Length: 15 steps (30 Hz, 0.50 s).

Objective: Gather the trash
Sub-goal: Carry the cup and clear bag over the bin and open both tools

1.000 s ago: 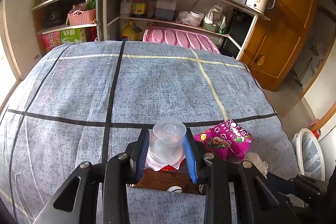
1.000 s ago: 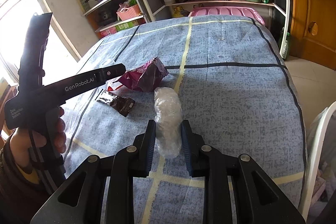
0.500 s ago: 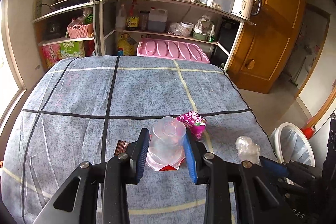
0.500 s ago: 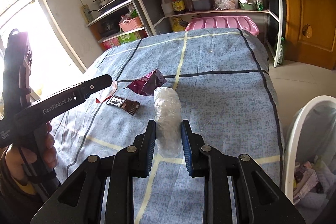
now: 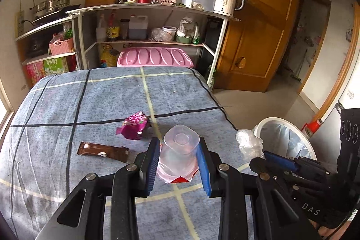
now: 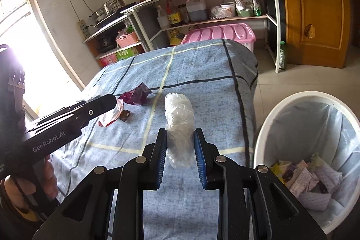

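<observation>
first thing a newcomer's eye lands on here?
Both tools are loaded: the left tool is shut on a clear plastic cup, the right tool on a crumpled clear wrapper. At the right, a white bin stands beside the blue checked cloth, where a purple snack bag and brown wrapper lie.

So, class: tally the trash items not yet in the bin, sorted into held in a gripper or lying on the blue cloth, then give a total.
Held in a gripper: 2, clear cup, crumpled clear plastic
Lying on the cloth: 2, purple snack bag, brown wrapper
Total: 4
</observation>
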Each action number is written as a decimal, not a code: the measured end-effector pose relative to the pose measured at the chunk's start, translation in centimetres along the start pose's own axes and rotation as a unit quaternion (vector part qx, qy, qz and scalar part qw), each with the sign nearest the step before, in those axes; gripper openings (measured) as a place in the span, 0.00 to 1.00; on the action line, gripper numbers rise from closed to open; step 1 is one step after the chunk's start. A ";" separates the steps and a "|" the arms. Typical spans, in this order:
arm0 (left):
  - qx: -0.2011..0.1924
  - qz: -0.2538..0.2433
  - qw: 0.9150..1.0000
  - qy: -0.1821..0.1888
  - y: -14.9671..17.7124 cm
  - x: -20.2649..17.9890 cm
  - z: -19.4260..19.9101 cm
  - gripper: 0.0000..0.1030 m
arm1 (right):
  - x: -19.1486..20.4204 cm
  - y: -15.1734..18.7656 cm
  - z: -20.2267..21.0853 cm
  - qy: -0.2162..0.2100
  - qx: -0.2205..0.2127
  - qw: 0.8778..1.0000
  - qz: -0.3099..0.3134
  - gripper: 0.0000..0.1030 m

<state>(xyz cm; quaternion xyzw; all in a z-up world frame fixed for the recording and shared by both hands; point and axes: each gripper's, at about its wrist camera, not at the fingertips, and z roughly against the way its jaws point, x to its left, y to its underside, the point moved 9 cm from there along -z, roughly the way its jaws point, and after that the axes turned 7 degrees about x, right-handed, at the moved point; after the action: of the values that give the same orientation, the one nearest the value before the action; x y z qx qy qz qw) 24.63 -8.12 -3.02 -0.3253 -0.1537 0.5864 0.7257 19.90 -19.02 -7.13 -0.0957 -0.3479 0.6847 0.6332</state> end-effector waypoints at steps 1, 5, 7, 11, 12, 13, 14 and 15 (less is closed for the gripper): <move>0.001 -0.003 1.000 0.004 0.1 -0.8 -0.1 0.32 | -0.7 0.1 0.4 0.004 -0.003 1.000 -0.004 0.25; 0.003 -0.025 0.999 0.022 0.5 -4.4 -0.6 0.32 | -3.6 0.2 2.2 0.022 -0.016 0.999 -0.023 0.25; 0.007 -0.033 0.999 0.035 0.6 -6.2 -1.1 0.32 | -5.2 0.5 3.0 0.031 -0.020 0.999 -0.035 0.25; 0.015 -0.052 0.997 0.058 1.0 -9.9 -2.2 0.32 | -8.5 1.0 4.2 0.051 -0.023 0.997 -0.059 0.25; 0.018 -0.057 0.996 0.064 1.1 -10.8 -2.4 0.32 | -9.2 1.1 4.5 0.055 -0.024 0.996 -0.064 0.25; 0.020 -0.061 0.996 0.068 1.1 -11.6 -2.7 0.32 | -9.9 1.3 4.8 0.060 -0.026 0.995 -0.069 0.25; 0.022 -0.068 0.995 0.073 1.2 -12.5 -2.9 0.32 | -10.7 1.4 5.0 0.065 -0.027 0.995 -0.074 0.25; 0.025 -0.073 0.994 0.078 1.3 -13.4 -3.2 0.32 | -11.3 1.7 5.2 0.068 -0.028 0.994 -0.080 0.25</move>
<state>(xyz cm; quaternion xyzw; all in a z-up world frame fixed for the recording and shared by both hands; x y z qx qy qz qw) 22.01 -21.62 -4.14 -0.3396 -0.1056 0.5080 0.7845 17.59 -31.39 -7.76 -0.1313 -0.3297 0.6140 0.7051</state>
